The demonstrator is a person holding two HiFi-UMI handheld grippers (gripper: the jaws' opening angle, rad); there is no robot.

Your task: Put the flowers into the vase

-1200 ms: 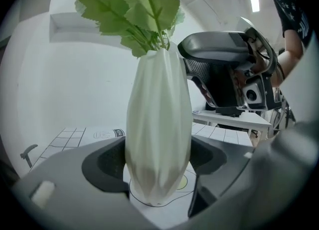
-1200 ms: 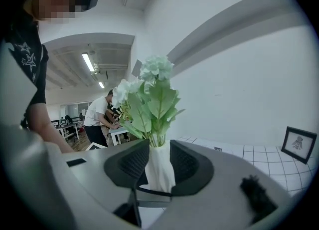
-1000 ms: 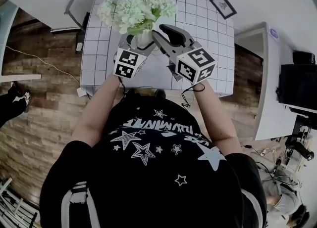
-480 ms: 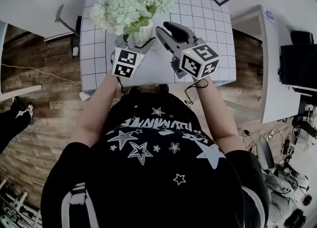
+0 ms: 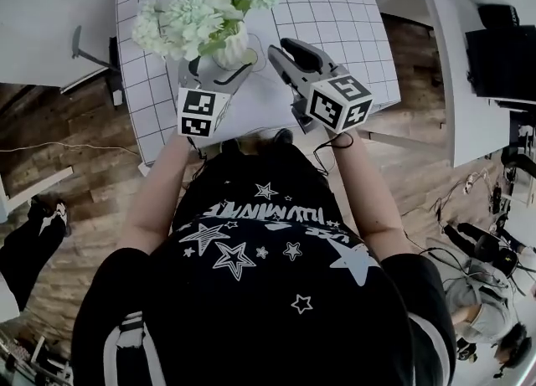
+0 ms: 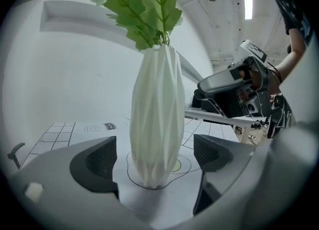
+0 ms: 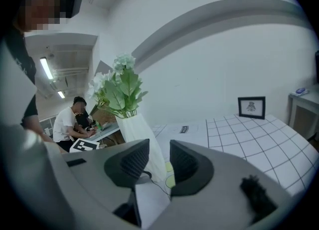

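Note:
A white ribbed vase [image 5: 233, 48] stands upright on the gridded table [image 5: 335, 16], and a bunch of pale green flowers [image 5: 201, 7] stands in it. My left gripper [image 5: 224, 66] reaches level around the vase's lower body [image 6: 154, 119]. Its jaws have just been opening, and both pads [image 6: 102, 156] now stand clear of the vase on either side. My right gripper [image 5: 278, 48] hovers just right of the vase [image 7: 142, 136]. Its jaws are a narrow gap apart with nothing between them [image 7: 159, 161]. Leaves and flowers [image 7: 119, 87] rise above the vase's neck.
A drawn outline [image 6: 187, 164] on the white sheet marks the vase's spot. A small framed picture [image 7: 251, 107] stands at the table's far edge. A white side table [image 5: 435, 58] stands to the right. Another person [image 7: 67, 121] sits at a desk beyond the vase.
The left jaws have spread away from the vase, which stays upright on its mark. The right gripper has drawn slightly down and back, and has rolled a little.

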